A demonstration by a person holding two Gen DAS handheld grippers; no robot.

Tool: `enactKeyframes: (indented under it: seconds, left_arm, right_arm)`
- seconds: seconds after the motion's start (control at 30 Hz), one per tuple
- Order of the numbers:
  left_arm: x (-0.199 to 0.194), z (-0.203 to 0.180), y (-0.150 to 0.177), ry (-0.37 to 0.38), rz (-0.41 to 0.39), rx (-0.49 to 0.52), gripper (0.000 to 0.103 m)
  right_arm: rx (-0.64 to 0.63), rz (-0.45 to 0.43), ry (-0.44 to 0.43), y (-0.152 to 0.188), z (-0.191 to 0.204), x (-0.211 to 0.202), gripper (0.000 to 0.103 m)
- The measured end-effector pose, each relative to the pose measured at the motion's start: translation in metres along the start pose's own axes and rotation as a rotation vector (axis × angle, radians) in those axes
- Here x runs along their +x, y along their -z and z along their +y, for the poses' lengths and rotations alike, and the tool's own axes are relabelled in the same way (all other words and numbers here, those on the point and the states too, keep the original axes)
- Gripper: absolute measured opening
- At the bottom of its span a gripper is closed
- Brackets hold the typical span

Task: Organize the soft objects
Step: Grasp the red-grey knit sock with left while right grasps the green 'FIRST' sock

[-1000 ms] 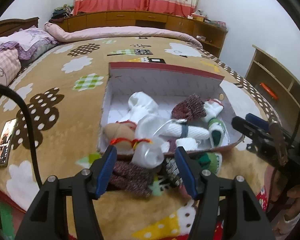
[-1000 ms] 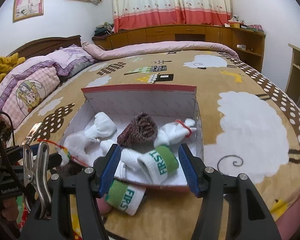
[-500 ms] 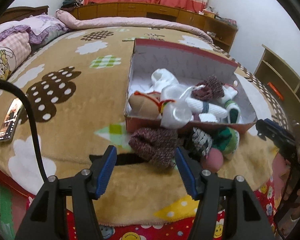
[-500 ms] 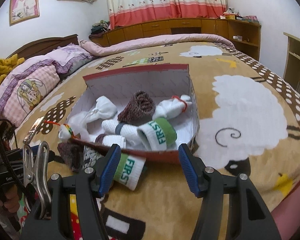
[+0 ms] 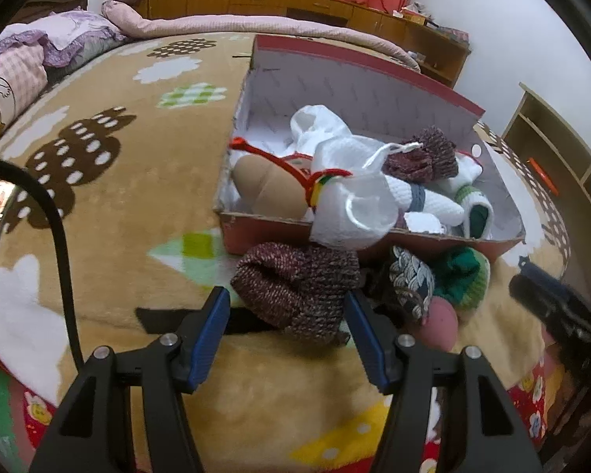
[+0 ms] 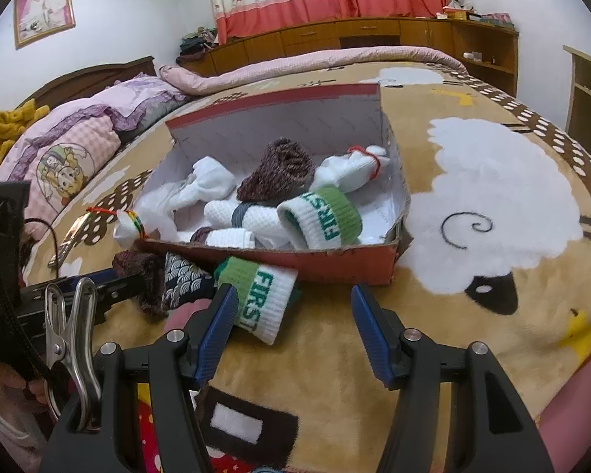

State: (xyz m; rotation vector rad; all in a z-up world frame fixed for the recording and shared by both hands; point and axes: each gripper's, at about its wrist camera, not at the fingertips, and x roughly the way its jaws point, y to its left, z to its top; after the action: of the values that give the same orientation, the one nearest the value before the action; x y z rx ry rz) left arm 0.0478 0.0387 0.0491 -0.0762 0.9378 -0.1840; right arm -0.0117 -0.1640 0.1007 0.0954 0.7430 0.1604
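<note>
Left wrist view: left gripper (image 5: 285, 329) open, straddling maroon sock (image 5: 295, 289) outside box (image 5: 374, 236), apparently lining up pick. Right gripper (image 6: 291, 329) open beside green-banded sock (image 6: 262, 299).

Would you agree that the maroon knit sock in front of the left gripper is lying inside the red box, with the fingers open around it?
Not quite: the maroon knit sock lies on the blanket outside the red box, against its front wall, as the left wrist view shows. The left gripper is open, its fingers either side of it.
</note>
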Motion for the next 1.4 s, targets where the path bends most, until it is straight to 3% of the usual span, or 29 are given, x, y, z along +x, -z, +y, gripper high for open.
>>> enactKeyframes:
  seconds: [0.7, 0.87, 1.0, 1.17, 1.4]
  left_arm:
    - [0.026, -0.002, -0.005, -0.021, 0.003, 0.003, 0.064]
    - [0.023, -0.003, -0.002, -0.016, -0.007, 0.008, 0.056]
    - [0.021, -0.005, -0.001, -0.003, -0.008, 0.011, 0.049]
    - [0.016, -0.005, 0.002, 0.003, -0.012, 0.014, 0.043]
    - [0.001, -0.006, 0.006, 0.013, -0.026, 0.020, 0.042]
  right_arm:
    - [0.013, 0.092, -0.064, 0.002, 0.013, 0.048, 0.061]
    - [0.033, 0.098, -0.107, 0.003, 0.013, 0.055, 0.042]
    - [0.003, 0.087, -0.105, 0.004, 0.019, 0.053, 0.036]
    - [-0.008, 0.077, -0.107, 0.005, 0.022, 0.049, 0.032]
    - [-0.031, 0.053, -0.103, 0.007, 0.026, 0.037, 0.032]
